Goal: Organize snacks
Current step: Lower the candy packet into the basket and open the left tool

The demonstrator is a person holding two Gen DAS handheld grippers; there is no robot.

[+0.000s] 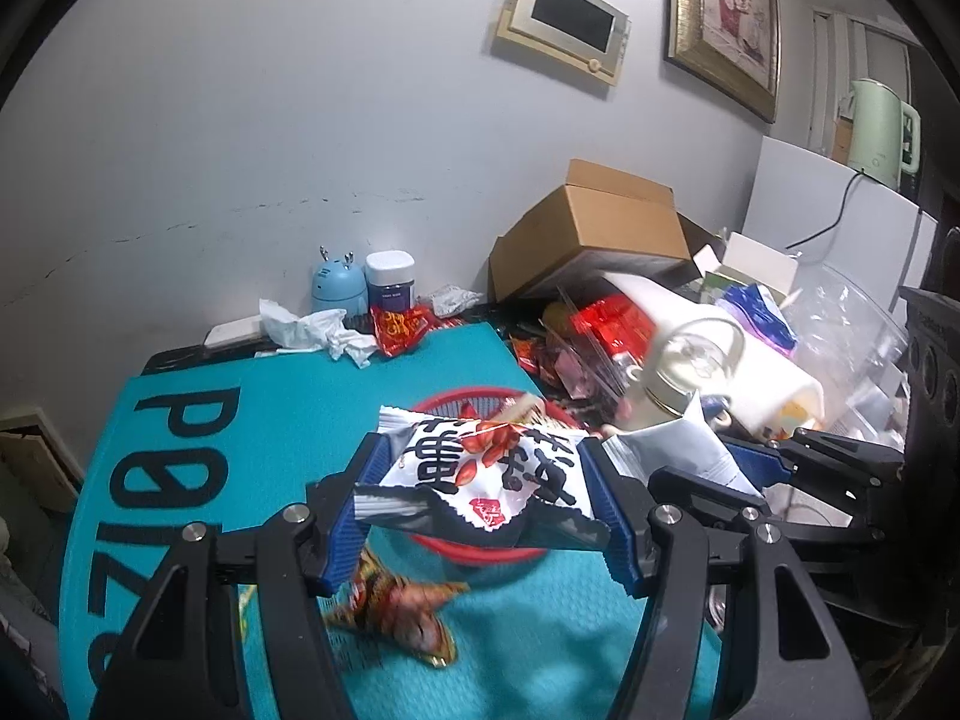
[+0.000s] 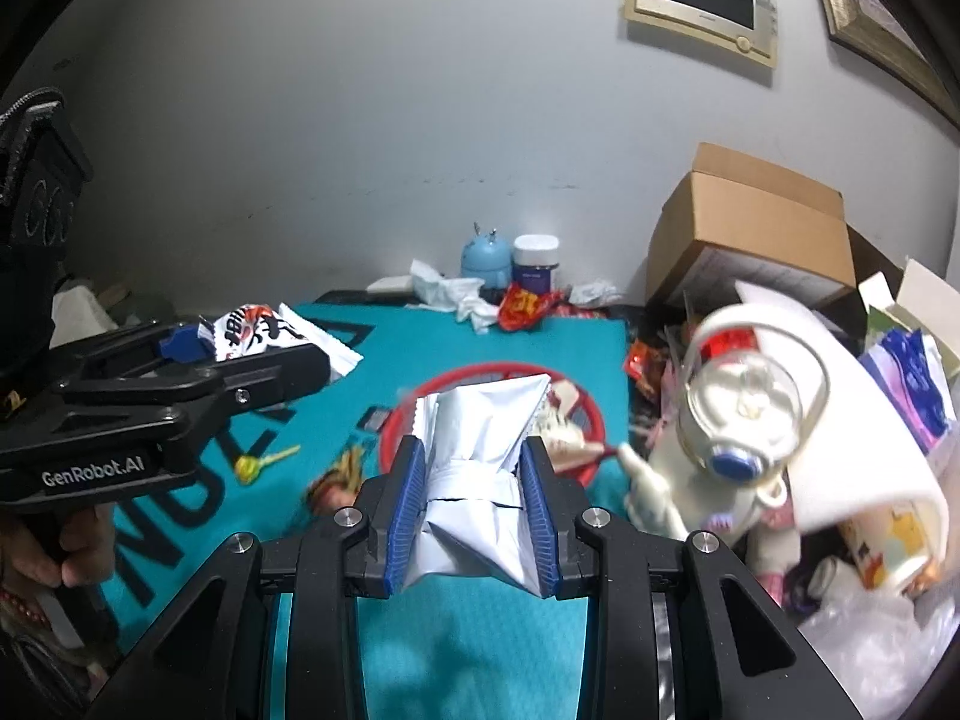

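My left gripper (image 1: 480, 462) is shut on a white-and-black peanut snack packet (image 1: 474, 468), held above the teal mat (image 1: 270, 480). Seen from the right wrist view, that gripper (image 2: 198, 354) hangs at the left with the same packet (image 2: 264, 330). My right gripper (image 2: 474, 462) is shut on a plain silver snack pouch (image 2: 480, 438), whose top stands over the red basket (image 2: 402, 420). The red basket (image 1: 444, 405) lies just beyond and below both packets. A brown-orange wrapped snack (image 1: 396, 606) lies on the mat under the left gripper, and a lollipop (image 2: 258, 465) rests further left.
At the back stand a blue humidifier (image 1: 337, 285), a white-lidded jar (image 1: 391, 282), crumpled tissue (image 1: 324, 333) and a red packet (image 1: 399, 327). To the right rises a clutter pile with a cardboard box (image 1: 606, 222), a glass bottle (image 2: 738, 414) and plastic bags.
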